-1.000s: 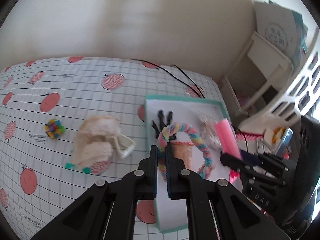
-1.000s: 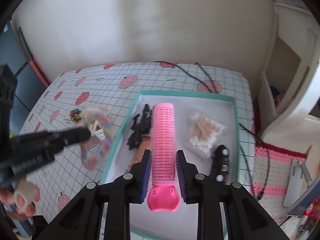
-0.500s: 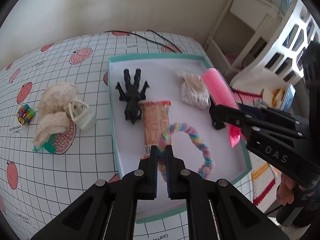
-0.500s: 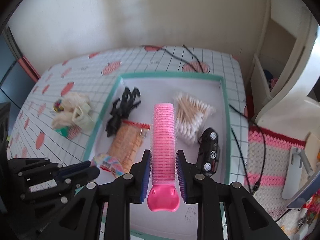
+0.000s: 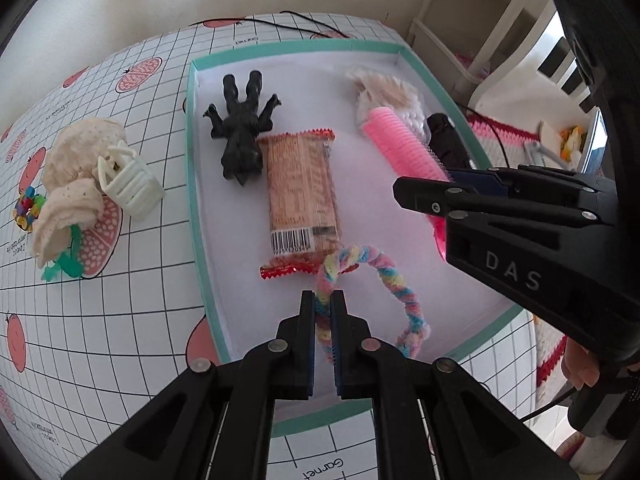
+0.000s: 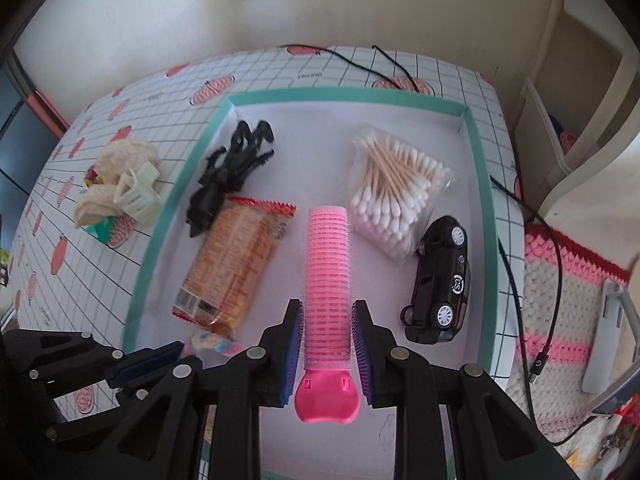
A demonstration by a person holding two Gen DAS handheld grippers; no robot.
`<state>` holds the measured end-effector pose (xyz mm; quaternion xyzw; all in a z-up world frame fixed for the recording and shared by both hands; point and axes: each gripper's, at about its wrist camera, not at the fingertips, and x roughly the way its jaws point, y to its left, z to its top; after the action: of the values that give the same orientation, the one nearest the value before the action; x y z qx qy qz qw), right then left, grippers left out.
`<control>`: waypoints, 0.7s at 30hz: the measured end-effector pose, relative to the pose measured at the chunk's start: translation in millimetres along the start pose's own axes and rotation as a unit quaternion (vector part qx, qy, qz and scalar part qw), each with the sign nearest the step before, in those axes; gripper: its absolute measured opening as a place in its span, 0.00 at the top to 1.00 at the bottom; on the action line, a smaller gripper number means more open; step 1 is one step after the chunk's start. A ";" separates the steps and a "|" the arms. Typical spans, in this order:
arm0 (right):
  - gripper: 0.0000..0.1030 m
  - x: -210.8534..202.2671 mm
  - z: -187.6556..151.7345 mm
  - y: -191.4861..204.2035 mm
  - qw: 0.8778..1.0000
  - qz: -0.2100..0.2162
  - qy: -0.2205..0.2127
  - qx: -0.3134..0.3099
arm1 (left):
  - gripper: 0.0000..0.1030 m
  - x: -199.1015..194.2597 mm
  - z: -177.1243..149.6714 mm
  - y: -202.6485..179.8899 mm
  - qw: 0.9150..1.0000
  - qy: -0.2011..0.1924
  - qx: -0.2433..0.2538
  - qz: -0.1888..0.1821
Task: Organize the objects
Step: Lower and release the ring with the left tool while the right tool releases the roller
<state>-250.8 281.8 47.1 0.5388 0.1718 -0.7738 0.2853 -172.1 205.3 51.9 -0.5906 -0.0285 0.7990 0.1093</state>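
In the tray (image 6: 482,168), snack packet (image 6: 232,256) lies left of cotton swabs (image 6: 394,196) (toy car (image 6: 442,280) right).

Toy car (image 5: 447,142) mostly behind hair roller (image 5: 404,148)

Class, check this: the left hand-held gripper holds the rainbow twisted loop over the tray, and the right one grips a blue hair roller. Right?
Not quite. The hair roller in the right hand-held gripper is pink, as the right wrist view shows. The rest stands.
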 end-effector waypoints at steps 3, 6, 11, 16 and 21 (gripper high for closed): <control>0.74 5.4 -2.6 -1.2 1.000 -0.006 0.008 0.000 | 0.93 6.1 -0.8 2.0 1.000 0.008 -0.001 0.004; 0.74 8.9 -4.3 -2.7 1.000 -0.007 0.013 0.001 | 0.93 9.9 -1.7 4.9 1.000 0.013 -0.005 0.006; 0.74 8.5 -5.5 -3.6 1.000 -0.006 0.013 0.001 | 0.93 10.8 -1.1 6.5 1.000 0.014 -0.004 0.010; 0.73 8.3 -6.5 -4.3 1.000 -0.009 0.013 0.000 | 0.93 9.5 -1.1 6.0 1.000 0.016 0.001 0.012; 0.73 6.7 -5.8 -3.2 1.000 -0.011 0.013 0.000 | 0.92 8.2 -0.2 5.8 1.000 0.021 0.005 0.015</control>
<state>-250.3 285.9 38.7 0.5468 0.1809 -0.7700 0.2747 -175.0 201.3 43.1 -0.6067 -0.0135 0.7884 0.1010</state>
